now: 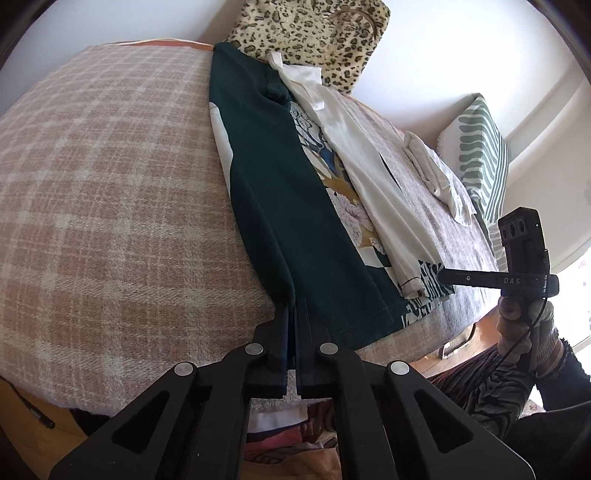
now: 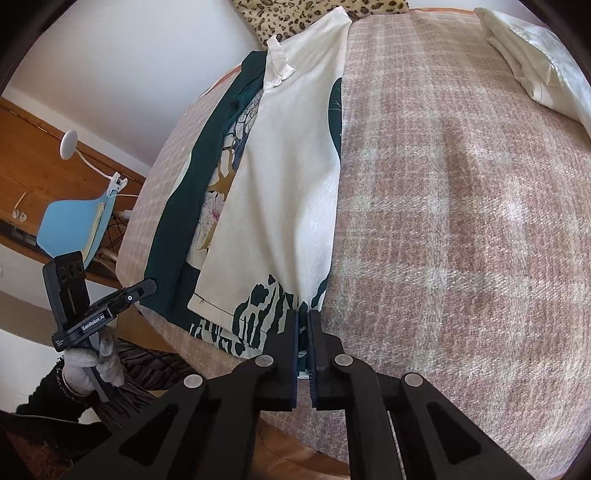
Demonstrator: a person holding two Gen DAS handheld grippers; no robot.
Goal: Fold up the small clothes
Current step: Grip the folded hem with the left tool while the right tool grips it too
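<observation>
The bed [image 1: 110, 184], under a pink plaid blanket, carries the garment [image 1: 295, 221]: a long, thin piece lying lengthwise from the near bed edge toward the leopard pillow [image 1: 314, 33], with both long sides already turned in. One flap shows dark green, the other cream, and a strip of floral print lies between them. It looks light, soft and limp. I judge it will sag and slide wherever it is unsupported, so the near hem corners are the sensible places to hold it.

The left gripper [image 1: 293, 306] is clamped on the green corner at the near bed edge, with cloth bunched between its closed fingers. The right gripper [image 2: 303, 321] is likewise closed on the printed hem [image 2: 258, 317] at the other near corner.

A second white cloth [image 2: 535, 55] lies folded on the bed, well apart from the garment.

Hard to read: the garment's collar end is partly overlapped and small, so its type is uncertain. How many layers each pinch holds cannot be told. Below the bed edge, only scraps of clothing and a gloved hand [image 2: 96, 365] show.
</observation>
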